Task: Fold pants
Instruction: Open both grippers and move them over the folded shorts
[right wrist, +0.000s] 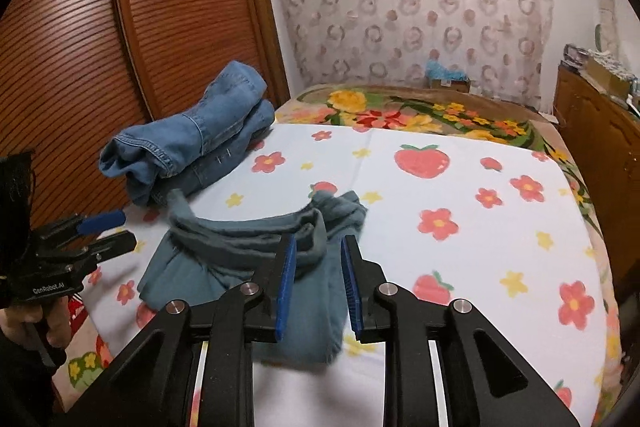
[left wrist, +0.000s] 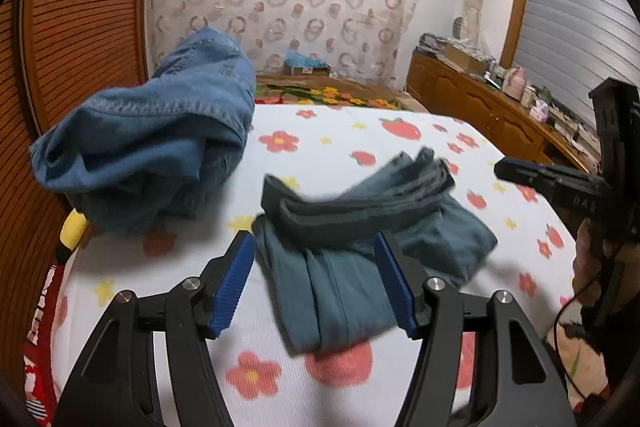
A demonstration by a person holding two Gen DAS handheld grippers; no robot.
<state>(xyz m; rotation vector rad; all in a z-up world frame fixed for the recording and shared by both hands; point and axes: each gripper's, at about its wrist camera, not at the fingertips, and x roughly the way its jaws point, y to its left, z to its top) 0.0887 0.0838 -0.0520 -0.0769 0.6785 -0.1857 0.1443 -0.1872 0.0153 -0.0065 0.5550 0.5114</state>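
Pants (left wrist: pixel 360 251) of teal-grey cloth lie folded in a loose bundle on the near part of a bed (right wrist: pixel 480 195) spread with a white sheet printed with red flowers and strawberries. At the near edge, the left gripper (left wrist: pixel 316 259) hangs just above the bundle with its blue-padded jaws spread wide and not pressing the cloth. The right gripper (right wrist: pixel 318 263) has its jaws parted narrowly astride a fold of the waistband end, the pads apparently clear of it. Beyond the pants, toward the slatted wooden wardrobe (right wrist: pixel 120 27), sits a stack of blue jeans (right wrist: pixel 192 143). Farther off, a flowered blanket (right wrist: pixel 400 111) covers the bed's far end below a patterned curtain (right wrist: pixel 420 7).
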